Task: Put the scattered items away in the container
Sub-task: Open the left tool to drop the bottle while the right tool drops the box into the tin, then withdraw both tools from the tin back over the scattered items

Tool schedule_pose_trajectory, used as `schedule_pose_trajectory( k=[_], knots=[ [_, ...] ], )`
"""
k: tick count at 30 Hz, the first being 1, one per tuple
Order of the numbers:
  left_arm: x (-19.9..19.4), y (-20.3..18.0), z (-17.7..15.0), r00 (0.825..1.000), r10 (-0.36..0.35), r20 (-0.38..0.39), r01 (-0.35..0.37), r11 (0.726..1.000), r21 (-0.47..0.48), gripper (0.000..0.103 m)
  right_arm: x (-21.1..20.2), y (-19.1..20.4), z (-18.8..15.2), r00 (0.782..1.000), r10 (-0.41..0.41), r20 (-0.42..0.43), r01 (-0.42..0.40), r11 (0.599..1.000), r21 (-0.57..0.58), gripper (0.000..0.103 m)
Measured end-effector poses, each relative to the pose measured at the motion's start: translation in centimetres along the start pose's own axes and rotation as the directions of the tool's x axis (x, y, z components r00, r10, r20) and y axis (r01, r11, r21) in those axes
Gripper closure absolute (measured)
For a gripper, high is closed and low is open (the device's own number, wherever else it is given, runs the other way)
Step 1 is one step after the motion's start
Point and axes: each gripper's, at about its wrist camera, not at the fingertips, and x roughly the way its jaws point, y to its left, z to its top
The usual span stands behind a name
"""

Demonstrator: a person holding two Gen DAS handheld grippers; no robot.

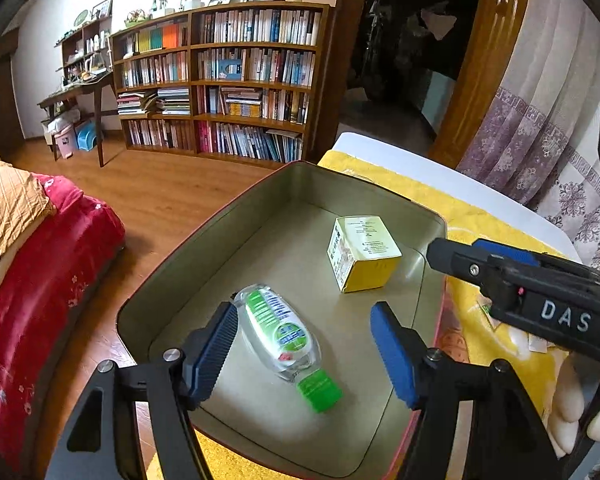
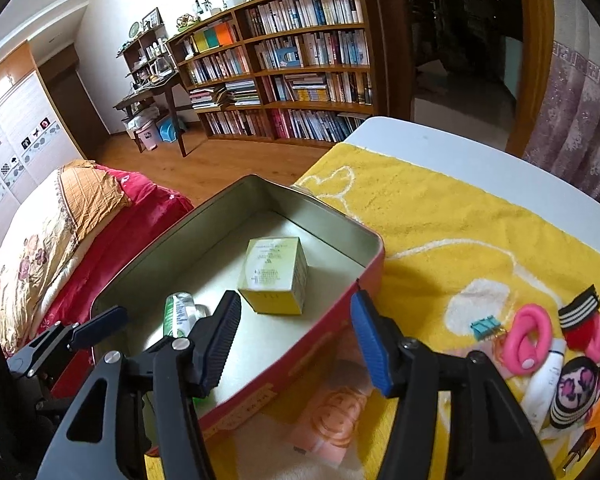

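2 items, a clear bottle [image 1: 282, 336] and a yellow box [image 1: 362, 254], are already laid in the tin container [image 2: 236, 390]. The left gripper [image 1: 304, 354] and right gripper [image 2: 294, 340] are both held open and empty. Next, the pink ring [image 2: 526, 340] among the clutter on the yellow towel [image 2: 440, 216] is probably to be fetched.

The tin [image 2: 374, 258] sits on a towel [image 2: 440, 208] on the worktop [image 2: 440, 144]. In the tin lie a bottle [image 1: 282, 330] and, behind it, a small box [image 1: 362, 252]. Right of the tin, small things [image 2: 540, 344] lie on the towel.
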Motion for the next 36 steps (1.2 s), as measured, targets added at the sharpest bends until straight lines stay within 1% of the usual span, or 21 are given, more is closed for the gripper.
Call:
schedule_pose_trajectory(
  k=[5,6,8,15,27,36],
  knots=[
    [0.0,-0.3,0.0,1.0,0.0,-0.003,0.0,1.0,0.004,0.031,-1.0,-0.4,-0.7,1.0,-0.011,0.008,0.011,1.0,0.007,0.04],
    [-0.1,-0.4,-0.1,1.0,0.0,-0.003,0.0,1.0,0.005,0.027,-1.2,-0.6,-0.9,1.0,-0.011,0.008,0.011,1.0,0.011,0.04],
    [-0.4,-0.7,-0.2,1.0,0.007,0.009,-0.007,1.0,0.009,0.023,-1.6,-1.0,-1.2,1.0,-0.014,0.01,0.014,1.0,0.019,0.04],
    [-1.3,-2.2,-0.2,0.999,0.024,0.039,-0.026,0.999,0.044,0.023,-3.0,-2.3,-2.5,1.0,-0.025,0.015,0.024,0.998,0.057,0.04],
    [-2.6,-4.9,-0.9,0.999,0.01,0.049,-0.014,0.996,0.088,0.023,-6.2,-5.2,-4.9,0.998,-0.046,0.041,0.04,0.992,0.121,0.04],
    [-3.1,-8.3,-1.6,0.999,-0.006,0.049,-0.001,0.99,0.142,0.023,-8.2,-8.4,-7.4,0.997,-0.068,0.047,0.057,0.979,0.193,0.04]
  ],
)
